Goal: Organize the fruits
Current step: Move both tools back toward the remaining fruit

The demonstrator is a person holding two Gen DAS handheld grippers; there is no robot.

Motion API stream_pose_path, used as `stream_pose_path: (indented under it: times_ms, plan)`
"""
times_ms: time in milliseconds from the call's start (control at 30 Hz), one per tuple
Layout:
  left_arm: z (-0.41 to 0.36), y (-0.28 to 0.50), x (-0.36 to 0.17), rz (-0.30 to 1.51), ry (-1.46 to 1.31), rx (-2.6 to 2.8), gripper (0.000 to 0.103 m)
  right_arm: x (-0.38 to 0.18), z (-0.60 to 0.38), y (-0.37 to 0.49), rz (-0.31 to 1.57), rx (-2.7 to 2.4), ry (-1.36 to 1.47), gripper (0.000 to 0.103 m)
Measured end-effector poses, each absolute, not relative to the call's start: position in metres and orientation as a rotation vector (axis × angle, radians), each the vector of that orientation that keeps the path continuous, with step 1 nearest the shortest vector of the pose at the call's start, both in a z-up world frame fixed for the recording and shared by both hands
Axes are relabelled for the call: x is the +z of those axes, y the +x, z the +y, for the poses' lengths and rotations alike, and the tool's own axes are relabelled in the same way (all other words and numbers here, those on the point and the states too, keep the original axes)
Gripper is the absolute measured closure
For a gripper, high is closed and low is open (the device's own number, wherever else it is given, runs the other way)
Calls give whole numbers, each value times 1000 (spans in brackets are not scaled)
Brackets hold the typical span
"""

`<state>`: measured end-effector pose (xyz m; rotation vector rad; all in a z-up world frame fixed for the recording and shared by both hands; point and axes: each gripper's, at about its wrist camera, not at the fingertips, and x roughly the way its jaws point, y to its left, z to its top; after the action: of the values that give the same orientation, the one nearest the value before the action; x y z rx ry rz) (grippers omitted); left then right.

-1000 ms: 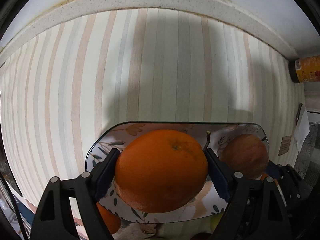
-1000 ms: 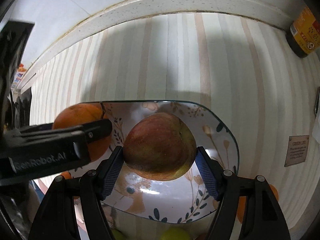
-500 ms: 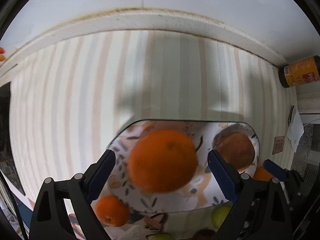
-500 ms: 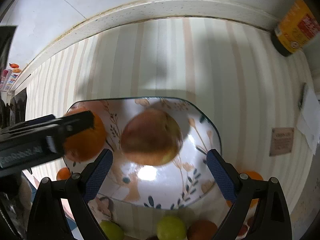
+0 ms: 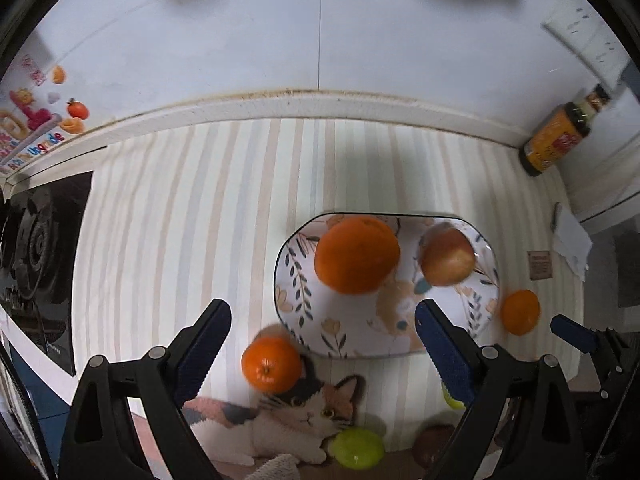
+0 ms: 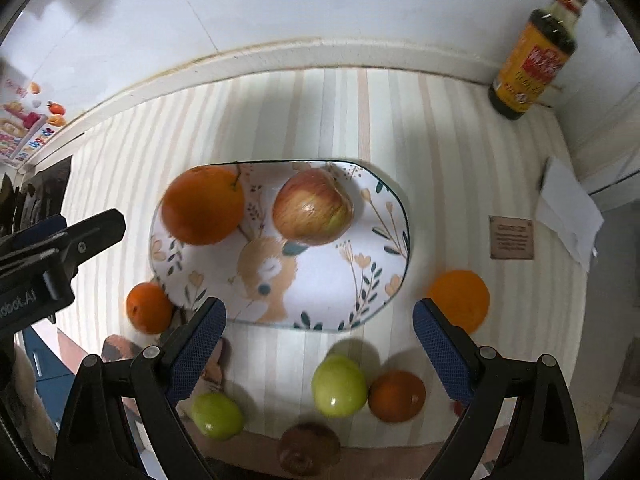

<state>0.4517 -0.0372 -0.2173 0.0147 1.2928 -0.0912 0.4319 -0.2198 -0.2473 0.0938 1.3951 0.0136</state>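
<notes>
A floral plate [image 6: 320,300] [image 5: 360,336] lies on the striped counter. On it sit a large orange [image 6: 202,204] [image 5: 356,254] at the left and a red apple [image 6: 312,206] [image 5: 447,256] at the right. My left gripper [image 5: 323,340] is open and empty, pulled back near the plate's front left. My right gripper [image 6: 319,338] is open and empty, in front of the plate. Loose fruit lies around the plate: small oranges [image 6: 148,307] [image 6: 458,300] [image 6: 396,396], green apples [image 6: 339,386] [image 6: 217,416] and a brown fruit [image 6: 308,448].
A sauce bottle [image 6: 532,52] stands at the back right by the wall. White paper [image 6: 568,212] and a small card [image 6: 511,238] lie at the right. A stove [image 5: 36,248] is at the left. A cat-print mat [image 5: 288,416] lies at the front edge.
Both grippers opened, letting go of the orange and the apple onto the plate, then drew back and up, so more of the counter shows.
</notes>
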Motion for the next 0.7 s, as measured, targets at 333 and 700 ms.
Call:
stream_pose_path:
  times_ms: [333,700]
  plan:
    - [-27,392,-174,1165,32,-111,9,-192,-212,379,1282,-29,98,6]
    - [-15,347,-135,1067,33,-137,9,-135,-198,329,1167,-45,105,6]
